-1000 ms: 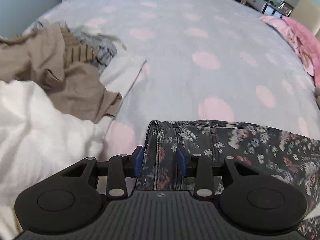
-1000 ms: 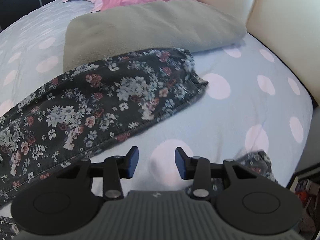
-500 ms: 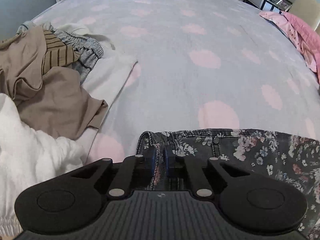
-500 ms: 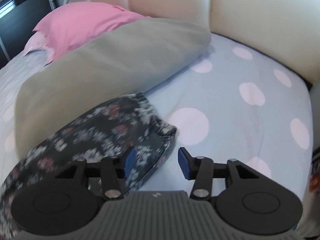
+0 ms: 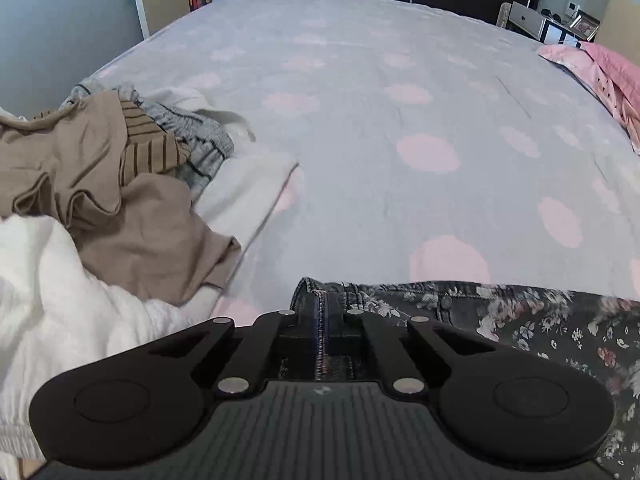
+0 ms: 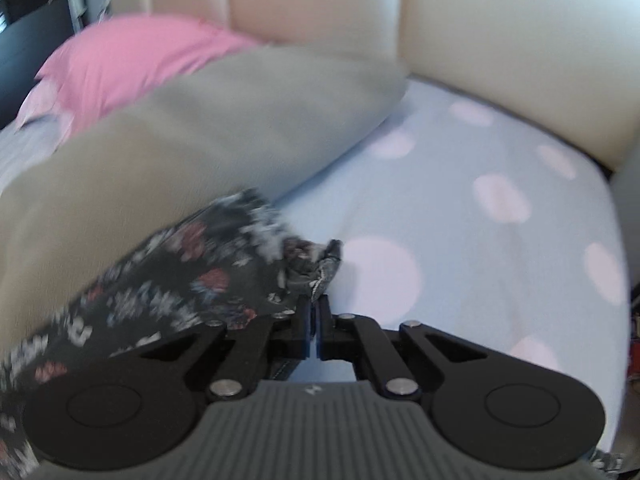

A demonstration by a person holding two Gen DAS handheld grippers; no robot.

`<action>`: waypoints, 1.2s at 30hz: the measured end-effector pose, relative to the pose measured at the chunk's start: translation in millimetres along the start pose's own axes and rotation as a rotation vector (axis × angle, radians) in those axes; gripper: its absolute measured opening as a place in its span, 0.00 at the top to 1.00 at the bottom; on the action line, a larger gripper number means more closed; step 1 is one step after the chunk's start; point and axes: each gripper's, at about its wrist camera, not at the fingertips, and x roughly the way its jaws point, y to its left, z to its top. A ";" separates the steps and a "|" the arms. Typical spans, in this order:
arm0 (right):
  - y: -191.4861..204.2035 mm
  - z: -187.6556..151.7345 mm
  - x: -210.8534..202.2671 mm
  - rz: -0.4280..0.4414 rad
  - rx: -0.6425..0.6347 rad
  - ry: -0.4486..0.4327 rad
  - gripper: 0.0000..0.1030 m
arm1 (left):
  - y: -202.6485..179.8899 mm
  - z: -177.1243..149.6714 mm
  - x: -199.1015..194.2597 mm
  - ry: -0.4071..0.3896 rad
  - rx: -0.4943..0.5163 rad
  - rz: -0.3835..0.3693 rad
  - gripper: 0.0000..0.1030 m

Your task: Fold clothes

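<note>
the left gripper (image 5: 327, 320) sits at the bottom centre of its frame, its jaws pressed together on the waistband edge of the floral trousers (image 5: 540, 332), which stretch away to the lower right across the bed (image 5: 360, 120). a heap of unfolded clothes fills the left side: a tan garment (image 5: 120, 216), a white garment (image 5: 48, 300) and a grey striped piece (image 5: 200, 148). a pink pillow (image 5: 616, 76) lies at the right edge.

in the right wrist view, which is blurred, the right gripper (image 6: 314, 320) has its jaws pinched on a bunched hem corner of the floral trousers (image 6: 180, 280), at the frame's centre. a grey pillow (image 6: 200, 128) lies behind, a pink one at upper left, with the cream headboard (image 6: 480, 40) along the top.
</note>
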 end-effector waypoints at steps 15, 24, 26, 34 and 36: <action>-37.5 -16.0 -9.6 0.000 -0.028 0.072 0.58 | 4.1 -26.7 -40.2 -0.048 0.118 -0.006 0.87; -58.3 -37.6 -56.0 -0.020 -0.286 0.058 0.61 | -12.3 -104.4 -115.3 -0.023 0.442 -0.155 0.84; -64.2 -45.7 -65.0 -0.053 -0.372 0.055 0.61 | -19.0 -130.4 -132.7 -0.013 0.547 -0.194 0.80; -90.5 -64.1 -99.7 -0.095 -0.511 0.040 0.60 | -39.1 -222.7 -182.7 0.039 0.910 -0.326 0.68; -94.3 -64.2 -107.5 -0.090 -0.520 0.037 0.58 | -46.6 -243.0 -190.4 0.048 1.014 -0.357 0.57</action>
